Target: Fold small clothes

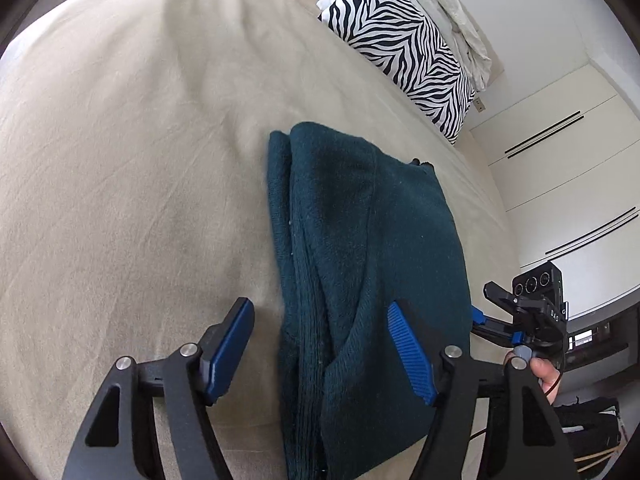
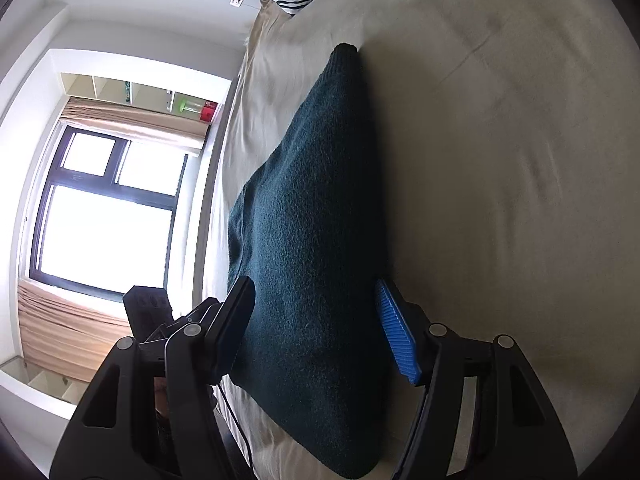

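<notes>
A dark teal knitted sweater [image 1: 352,256] lies folded into a long strip on the beige bed sheet [image 1: 120,160]. My left gripper [image 1: 320,348] is open just above its near end, one blue pad on each side of the folded edge. The right gripper [image 1: 520,316] shows at the right edge of the left wrist view, held by a hand. In the right wrist view the same sweater [image 2: 312,220] runs away from the camera, and my right gripper [image 2: 316,328] is open, its pads on either side of the near end.
A zebra-print pillow [image 1: 404,44] with a crumpled white cloth [image 1: 448,8] on it lies at the head of the bed. White wardrobe doors [image 1: 560,184] stand to the right. A window with curtains [image 2: 104,208] is beyond the bed's edge.
</notes>
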{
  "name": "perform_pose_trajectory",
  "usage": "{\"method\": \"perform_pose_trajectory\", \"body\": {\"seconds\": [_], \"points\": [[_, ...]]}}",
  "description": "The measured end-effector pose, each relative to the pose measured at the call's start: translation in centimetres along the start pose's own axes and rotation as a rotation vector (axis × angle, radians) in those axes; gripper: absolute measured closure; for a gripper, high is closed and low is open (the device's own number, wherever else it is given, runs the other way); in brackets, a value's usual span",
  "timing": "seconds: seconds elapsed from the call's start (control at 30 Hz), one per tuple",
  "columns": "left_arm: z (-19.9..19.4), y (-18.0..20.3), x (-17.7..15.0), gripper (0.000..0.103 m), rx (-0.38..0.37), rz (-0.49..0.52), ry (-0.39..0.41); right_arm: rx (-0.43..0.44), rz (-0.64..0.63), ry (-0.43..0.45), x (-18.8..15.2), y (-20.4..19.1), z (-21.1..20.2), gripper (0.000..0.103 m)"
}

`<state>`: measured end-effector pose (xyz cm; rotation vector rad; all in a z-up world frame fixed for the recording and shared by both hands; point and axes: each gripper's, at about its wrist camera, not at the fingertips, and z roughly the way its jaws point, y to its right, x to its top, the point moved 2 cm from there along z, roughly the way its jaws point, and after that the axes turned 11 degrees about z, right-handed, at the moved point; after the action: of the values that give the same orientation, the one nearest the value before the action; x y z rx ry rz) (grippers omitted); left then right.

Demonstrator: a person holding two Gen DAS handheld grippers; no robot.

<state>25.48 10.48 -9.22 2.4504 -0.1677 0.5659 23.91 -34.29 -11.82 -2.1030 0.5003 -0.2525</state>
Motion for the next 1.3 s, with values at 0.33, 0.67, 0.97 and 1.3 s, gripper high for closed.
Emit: {"method": "perform_pose_trajectory", "body": {"seconds": [0.33, 0.67, 0.97, 1.3], "points": [[2.8, -0.6, 1.7, 0.033, -0.056, -0.054, -0.106, 0.004, 0.072, -0.062, 1.1, 1.6, 2.5, 0.041], [4.9, -0.5, 2.7, 0.062, -0.105, -0.121, -0.116, -0.021, 0.033, -0.077, 0.7, 0.9, 3.5, 0.046], [2.5, 2.3, 2.4, 0.078, -0.078, -0.077, -0.057, -0.141, -0.087, 0.005, -1.5, -2.4, 1.3, 0.073], [-4.3, 10.9, -2.9, 0.078, -0.09, 0.092, -0.04, -0.01, -0.1, 0.034, -9.0, -3.9, -7.3, 0.075]]}}
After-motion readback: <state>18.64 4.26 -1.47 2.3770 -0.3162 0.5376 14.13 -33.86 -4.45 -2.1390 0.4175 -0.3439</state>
